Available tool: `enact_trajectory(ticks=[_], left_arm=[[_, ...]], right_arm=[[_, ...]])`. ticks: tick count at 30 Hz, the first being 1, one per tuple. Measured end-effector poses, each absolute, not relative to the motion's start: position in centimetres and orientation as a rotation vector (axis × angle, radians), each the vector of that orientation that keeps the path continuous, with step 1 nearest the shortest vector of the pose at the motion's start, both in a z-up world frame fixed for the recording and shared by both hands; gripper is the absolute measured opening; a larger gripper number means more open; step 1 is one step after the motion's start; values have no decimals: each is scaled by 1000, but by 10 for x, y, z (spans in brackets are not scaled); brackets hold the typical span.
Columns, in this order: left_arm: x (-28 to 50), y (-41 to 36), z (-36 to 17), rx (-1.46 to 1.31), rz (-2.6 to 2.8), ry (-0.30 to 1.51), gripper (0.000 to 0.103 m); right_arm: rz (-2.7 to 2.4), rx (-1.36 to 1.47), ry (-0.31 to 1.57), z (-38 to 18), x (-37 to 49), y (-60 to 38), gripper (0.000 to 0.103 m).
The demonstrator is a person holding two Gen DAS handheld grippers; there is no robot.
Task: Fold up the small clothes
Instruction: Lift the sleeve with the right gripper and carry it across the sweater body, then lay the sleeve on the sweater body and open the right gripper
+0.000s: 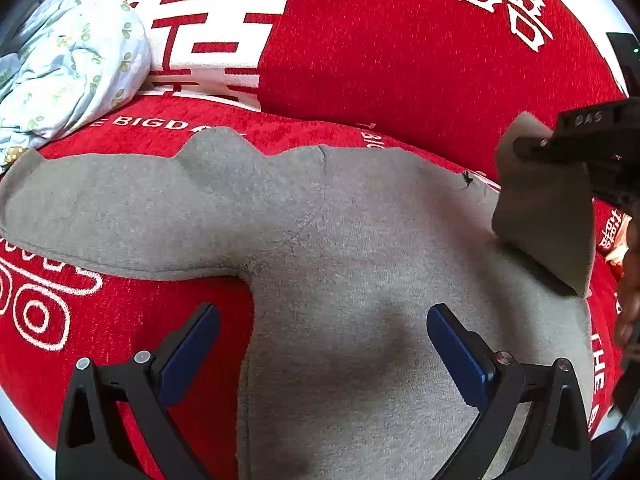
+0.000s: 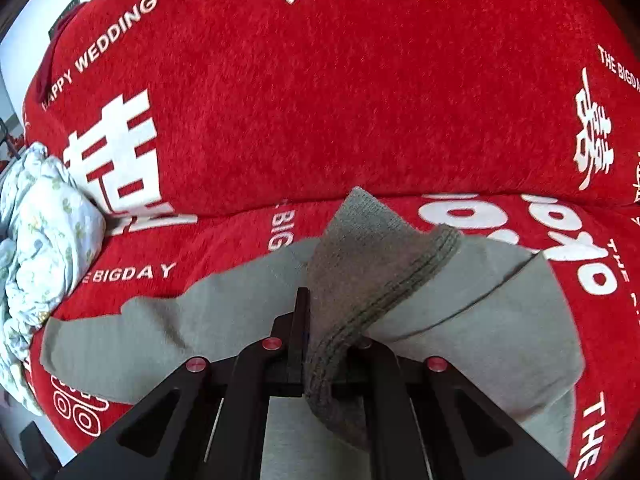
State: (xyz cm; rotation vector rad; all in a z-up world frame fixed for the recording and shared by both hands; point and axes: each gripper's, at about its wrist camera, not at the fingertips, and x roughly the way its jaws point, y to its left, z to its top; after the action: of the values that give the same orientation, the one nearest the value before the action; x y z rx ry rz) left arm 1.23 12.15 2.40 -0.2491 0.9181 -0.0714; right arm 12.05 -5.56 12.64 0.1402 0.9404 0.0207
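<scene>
A small grey long-sleeved top point(image 1: 340, 240) lies spread on the red cloth, one sleeve stretched out to the left. My left gripper point(image 1: 323, 314) hangs open just over the body of the top, blue pads wide apart and nothing between them. My right gripper point(image 2: 310, 308) is shut on the other sleeve's ribbed cuff point(image 2: 380, 264) and holds it raised and folded over the top point(image 2: 160, 340). In the left wrist view the right gripper point(image 1: 520, 148) shows at the right edge with the grey sleeve point(image 1: 548, 220) hanging from it.
A red plush cover point(image 1: 400, 60) with white lettering lies under everything, rising as a backrest point(image 2: 320, 100) behind. A crumpled pale blue floral cloth point(image 1: 72, 64) sits at the far left point(image 2: 40, 248). A person's hand point(image 1: 628, 280) shows at the right edge.
</scene>
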Motion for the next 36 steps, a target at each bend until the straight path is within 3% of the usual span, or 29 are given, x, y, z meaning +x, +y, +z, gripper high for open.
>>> enact_trajectory(ticks=[16,19,22,23,24,30,36], left_arm=[[10,148,25,-342,-46,909,103],[9,153,24,-366,-43,908,103],[9,158,25,-390,-38,903,103],[9,160,25,-401,-35,901,103],[8,162,24,-408,-34,900,103],[8,168,21,-441,-28,912,103],[9,165,22,-439,-27,915,103]], right_arm=[[105,128,1058,62,101,-11,6],[157,142,1096,49,97,-6,15],[267,135,1095,52,95,2,57],[302,136,1079,58,94,4,77],[321,134,1059,64,92,5,81],[248,0,964,100,82,-31,81],[94,42,1099,53,78,-78,81]])
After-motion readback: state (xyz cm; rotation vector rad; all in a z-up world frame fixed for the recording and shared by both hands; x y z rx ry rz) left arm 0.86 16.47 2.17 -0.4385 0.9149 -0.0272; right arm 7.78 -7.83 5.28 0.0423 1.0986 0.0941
